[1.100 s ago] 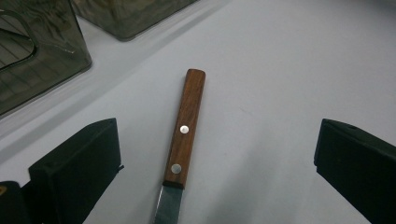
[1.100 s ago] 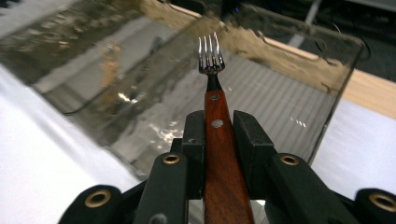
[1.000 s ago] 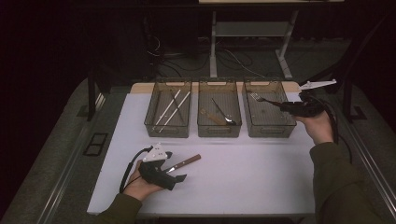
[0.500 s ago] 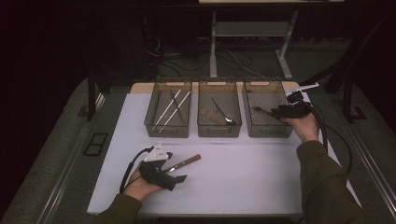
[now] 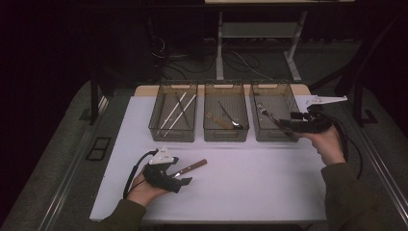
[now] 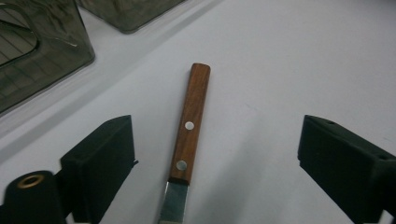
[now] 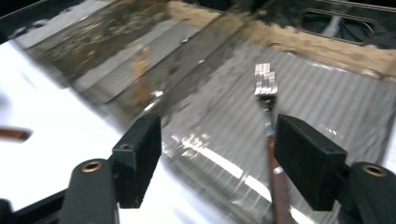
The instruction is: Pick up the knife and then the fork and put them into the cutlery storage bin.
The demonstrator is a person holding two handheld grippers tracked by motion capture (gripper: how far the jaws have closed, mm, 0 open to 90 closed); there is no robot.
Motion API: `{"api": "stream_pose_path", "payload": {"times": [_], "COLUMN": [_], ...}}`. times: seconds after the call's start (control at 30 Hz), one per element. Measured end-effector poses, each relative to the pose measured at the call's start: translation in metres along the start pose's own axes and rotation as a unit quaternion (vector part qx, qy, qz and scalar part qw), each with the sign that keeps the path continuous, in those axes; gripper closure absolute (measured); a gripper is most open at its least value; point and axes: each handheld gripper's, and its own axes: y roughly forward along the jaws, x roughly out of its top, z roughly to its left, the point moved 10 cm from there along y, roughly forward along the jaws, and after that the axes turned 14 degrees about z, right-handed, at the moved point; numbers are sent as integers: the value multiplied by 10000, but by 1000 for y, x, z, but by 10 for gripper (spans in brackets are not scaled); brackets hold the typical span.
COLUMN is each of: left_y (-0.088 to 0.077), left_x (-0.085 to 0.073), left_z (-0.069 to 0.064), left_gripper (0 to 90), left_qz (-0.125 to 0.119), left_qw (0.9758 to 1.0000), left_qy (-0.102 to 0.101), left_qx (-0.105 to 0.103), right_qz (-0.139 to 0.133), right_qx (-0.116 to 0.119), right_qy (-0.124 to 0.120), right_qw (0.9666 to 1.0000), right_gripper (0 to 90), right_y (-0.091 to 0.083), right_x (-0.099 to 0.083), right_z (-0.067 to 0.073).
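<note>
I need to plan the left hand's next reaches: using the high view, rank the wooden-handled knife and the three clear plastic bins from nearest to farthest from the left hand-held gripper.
1. Wooden-handled knife, on the table right at the left hand-held gripper.
2. Left clear plastic bin, holding long thin sticks.
3. Middle clear plastic bin, holding a spoon.
4. Right clear plastic bin, holding a fork.

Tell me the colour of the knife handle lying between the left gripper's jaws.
Reddish-brown wood with two silver rivets; the knife handle shows best in the left gripper view.
</note>
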Motion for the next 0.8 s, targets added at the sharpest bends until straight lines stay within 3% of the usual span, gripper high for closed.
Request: {"api": "stream_pose_path", "payload": {"times": [0.2,0.37,0.47,0.63,0.8], "left_y": [2,2,2,3,8], "left_x": [1,3,5,7,7], "left_z": [8,14,16,18,18], "left_gripper": [183,242,278,352,462], "left_qz": [75,66,83,172,313], "left_qw": [9999,9998,9997,9996,9994], "left_qy": [-58,-133,-136,-102,-77], "left_qx": [117,162,167,180,95], "right_qz": [-16,-8,-102,-136,91], "right_qx": [245,336,428,405,471], "right_qy": [-411,-618,-623,-729,-747], "right_qw": [9989,9975,9971,9964,9960], "right_gripper": [264,188,177,173,138], "right_y": [-2,3,7,13,19], "right_x": [-26,-47,-59,-83,-104], "right_z": [36,63,76,93,101]}}
